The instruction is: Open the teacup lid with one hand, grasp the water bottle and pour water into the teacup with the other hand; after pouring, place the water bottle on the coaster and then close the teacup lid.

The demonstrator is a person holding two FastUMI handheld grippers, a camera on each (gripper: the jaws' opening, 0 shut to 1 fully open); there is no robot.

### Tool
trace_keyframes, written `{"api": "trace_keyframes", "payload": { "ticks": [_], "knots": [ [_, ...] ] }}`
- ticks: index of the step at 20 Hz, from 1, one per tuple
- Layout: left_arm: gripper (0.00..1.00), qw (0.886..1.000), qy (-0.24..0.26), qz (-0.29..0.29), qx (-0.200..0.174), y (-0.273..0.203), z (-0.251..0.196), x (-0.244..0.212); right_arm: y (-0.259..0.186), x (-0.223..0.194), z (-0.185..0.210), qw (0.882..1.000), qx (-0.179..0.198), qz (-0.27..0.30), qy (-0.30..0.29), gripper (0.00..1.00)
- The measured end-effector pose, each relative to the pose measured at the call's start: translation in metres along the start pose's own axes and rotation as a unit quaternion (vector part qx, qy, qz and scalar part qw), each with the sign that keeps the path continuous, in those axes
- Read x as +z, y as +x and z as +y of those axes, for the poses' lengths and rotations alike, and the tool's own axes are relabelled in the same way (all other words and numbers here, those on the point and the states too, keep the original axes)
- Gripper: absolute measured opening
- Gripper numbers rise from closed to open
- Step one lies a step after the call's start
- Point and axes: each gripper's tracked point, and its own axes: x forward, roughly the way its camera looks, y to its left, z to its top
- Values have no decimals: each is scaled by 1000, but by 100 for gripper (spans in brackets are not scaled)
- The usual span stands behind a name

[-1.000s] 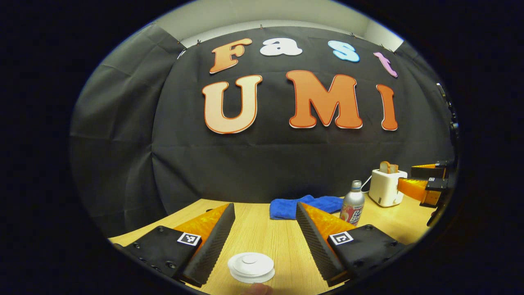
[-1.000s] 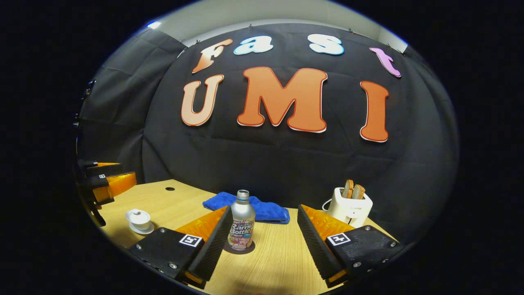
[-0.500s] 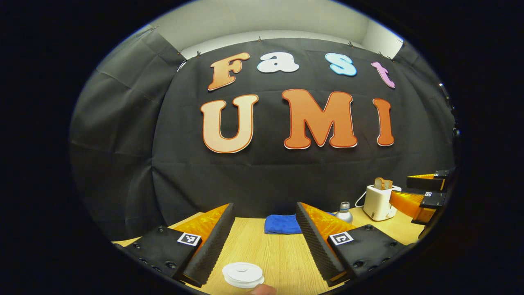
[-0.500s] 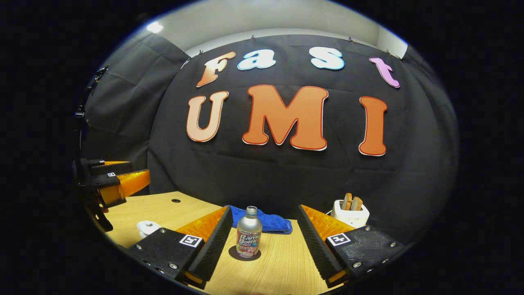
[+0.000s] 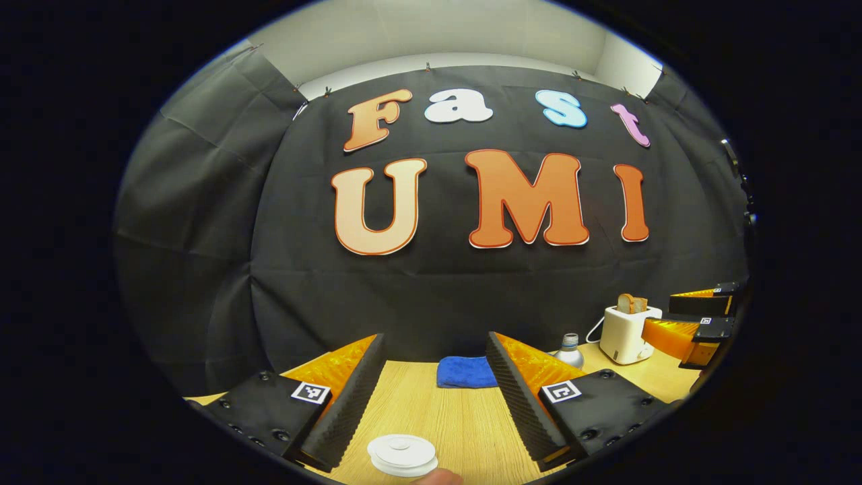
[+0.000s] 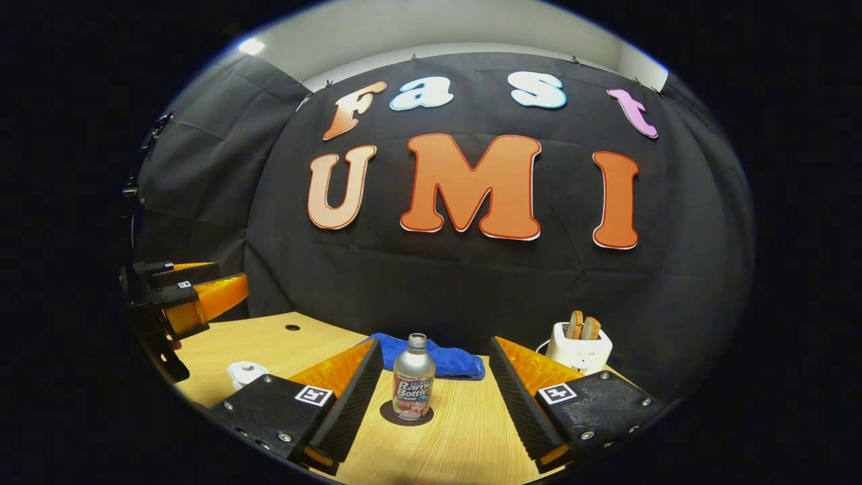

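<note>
A white teacup (image 5: 403, 455) with its lid on sits on the table, low between the fingers of my left gripper (image 5: 434, 343), which is open and apart from it. The same teacup (image 6: 246, 372) stands at the left of the right gripper view, below the left gripper (image 6: 195, 286). The silver water bottle (image 6: 413, 380) stands upright on a dark coaster (image 6: 406, 415), just beyond my open right gripper (image 6: 436, 343). In the left gripper view only the bottle's top (image 5: 570, 349) shows behind a finger, with the right gripper (image 5: 697, 313) farther right.
A blue cloth (image 6: 434, 360) lies at the back of the wooden table (image 6: 465, 438). A white toaster (image 6: 579, 347) with bread stands at the back right. A small round hole (image 6: 292, 327) is in the tabletop at the far left.
Both gripper views have tilted up and drawn back over the last second: the teacup sank lower in the left view, and the bottle shifted from beside the right gripper's left finger toward the middle.
</note>
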Motion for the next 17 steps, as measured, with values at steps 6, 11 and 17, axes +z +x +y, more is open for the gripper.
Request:
{"api": "trace_keyframes", "payload": {
  "ticks": [6, 11, 17],
  "knots": [
    [94, 1000, -3, 0, -4, 0, -1, 0, -1, 4, 2, 1000, -2, -5, -2, 95],
    [94, 1000, -6, 0, -4, -2, -1, -3, -3, 8, 6, 1000, -4, -8, -6, 95],
    [94, 1000, 0, 2, -4, -2, -1, -6, -4, 8, 8, 1000, -6, -9, -8, 95]
  ]
}}
